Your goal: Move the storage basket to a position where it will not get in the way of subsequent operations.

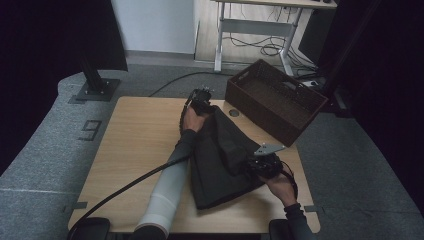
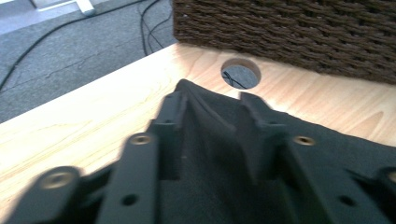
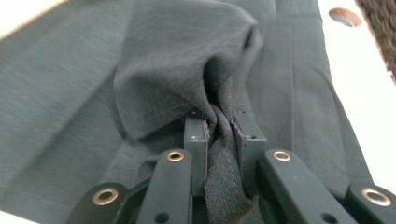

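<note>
Dark garment (image 1: 220, 160) lay spread on the table (image 1: 135, 150), stretched between my two tongs. I judged it soft, light and limp, best taken at hems and corners. My right gripper (image 3: 223, 126) was pinching a bunched seam at its near edge. My left gripper (image 2: 212, 109) stood spread over the far corner, the cloth lying slack between its jaws. Beyond that corner the wicker basket (image 1: 275, 100) crowded close, just past a cable hole (image 2: 240, 73); left of the tongs I had open tabletop.
</note>
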